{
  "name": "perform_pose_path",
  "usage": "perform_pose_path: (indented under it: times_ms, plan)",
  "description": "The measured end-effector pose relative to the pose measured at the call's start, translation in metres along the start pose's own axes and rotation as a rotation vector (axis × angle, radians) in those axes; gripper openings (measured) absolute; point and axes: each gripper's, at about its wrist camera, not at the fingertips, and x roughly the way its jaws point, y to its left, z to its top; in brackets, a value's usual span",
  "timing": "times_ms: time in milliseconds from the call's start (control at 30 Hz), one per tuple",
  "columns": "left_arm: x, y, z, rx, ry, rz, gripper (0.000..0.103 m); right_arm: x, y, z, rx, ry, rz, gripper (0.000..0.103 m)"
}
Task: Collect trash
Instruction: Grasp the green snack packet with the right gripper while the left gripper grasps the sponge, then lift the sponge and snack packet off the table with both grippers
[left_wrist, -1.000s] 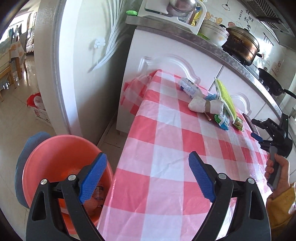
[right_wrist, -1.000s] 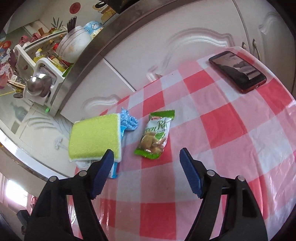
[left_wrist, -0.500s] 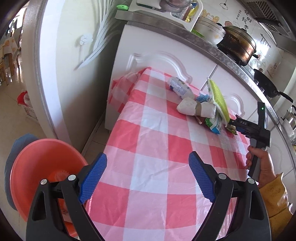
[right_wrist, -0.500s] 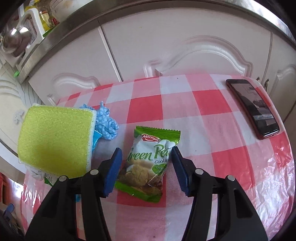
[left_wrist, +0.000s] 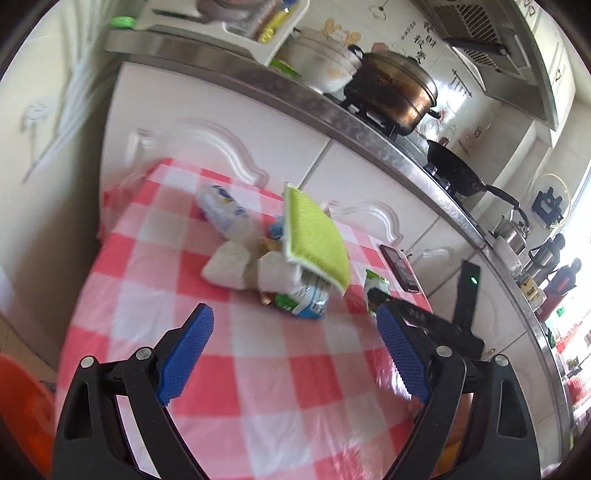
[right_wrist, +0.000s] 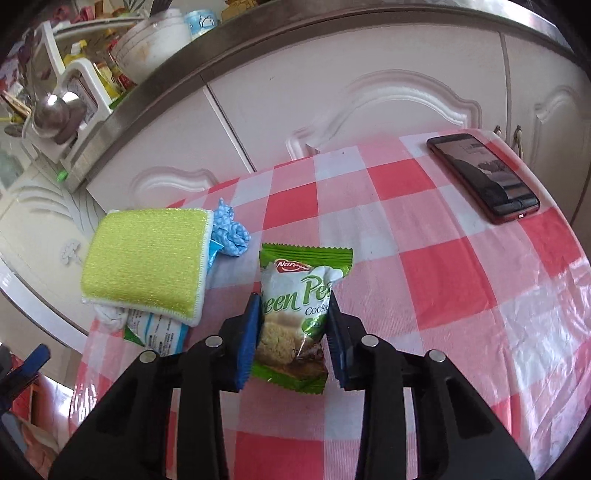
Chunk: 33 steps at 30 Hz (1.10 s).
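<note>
From my left wrist, my left gripper (left_wrist: 293, 350) gapes wide over bare checked tablecloth (left_wrist: 258, 398), nothing between its pads; the trash pile (left_wrist: 273, 266) under a green sponge (left_wrist: 314, 236) lies ahead, the cloth's left edge dropping toward the floor.

From my right wrist, my right gripper (right_wrist: 293, 325) is closing, pads pressing a green cookie packet (right_wrist: 299, 295) reading "Green Pe… Cookie". A phone (right_wrist: 484, 177) lies near the far edge.
</note>
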Motion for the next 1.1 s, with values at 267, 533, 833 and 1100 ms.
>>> perform_pose_path:
  times_ms: [267, 533, 833, 1100]
  plan:
    - [0.068, -0.026, 0.049, 0.046, 0.048, 0.027, 0.089, -0.022, -0.007, -0.018, 0.058, -0.026, 0.128, 0.035]
    - [0.111, -0.032, 0.063, 0.042, 0.102, 0.074, 0.073, -0.014, -0.002, -0.019, 0.044, 0.011, 0.183, 0.035]
    - [0.117, -0.037, 0.053, 0.014, 0.09, 0.155, 0.039, -0.015, -0.001, -0.019, 0.03, 0.004, 0.184, 0.036]
    - [0.104, -0.061, 0.036, 0.082, 0.085, 0.162, 0.028, -0.015, 0.0, -0.02, 0.023, 0.003, 0.187, 0.036]
